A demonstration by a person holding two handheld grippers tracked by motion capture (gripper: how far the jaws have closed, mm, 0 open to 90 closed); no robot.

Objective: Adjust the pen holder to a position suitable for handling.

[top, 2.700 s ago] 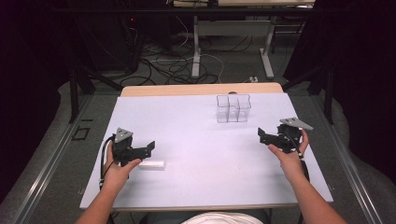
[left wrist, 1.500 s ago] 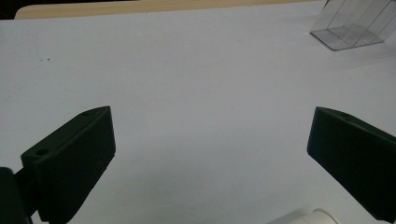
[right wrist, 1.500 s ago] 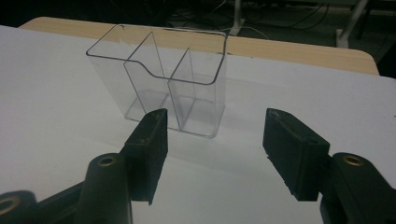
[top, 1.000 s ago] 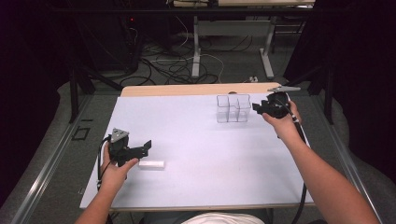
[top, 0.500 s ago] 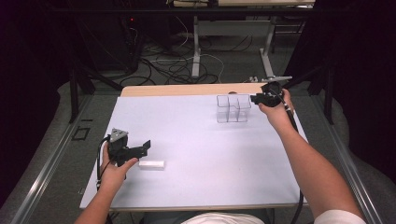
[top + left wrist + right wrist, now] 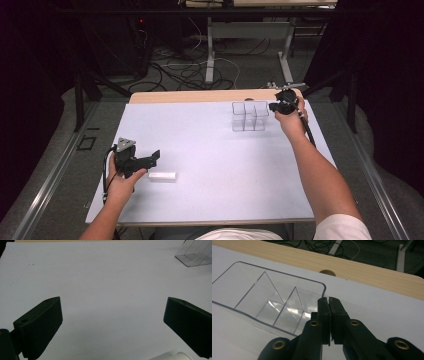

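A clear plastic box (image 6: 250,116) with several compartments stands at the far right of the white table. My right gripper (image 6: 272,106) is shut, its tips at the rim of the box's near end wall (image 6: 323,291); I cannot tell whether the wall is pinched between them. In the right gripper view the box (image 6: 262,297) looks empty, and my right gripper (image 6: 328,300) has its jaws pressed together. My left gripper (image 6: 154,156) hovers open near the front left. A small white cylinder (image 6: 162,176) lies just right of it, and peeks in as the white cylinder (image 6: 175,356) under the right jaw of my left gripper (image 6: 112,322).
The white table sheet (image 6: 210,150) ends at a wooden strip (image 6: 200,96) along the far edge, with a round hole (image 6: 327,272) in it behind the box. Beyond the table are cables and desk legs on the floor. The clear box (image 6: 195,253) shows far off.
My right gripper has travelled from the near right of the table up to the far right, ending at the clear box's end. My left gripper has dropped slightly toward the white cylinder.
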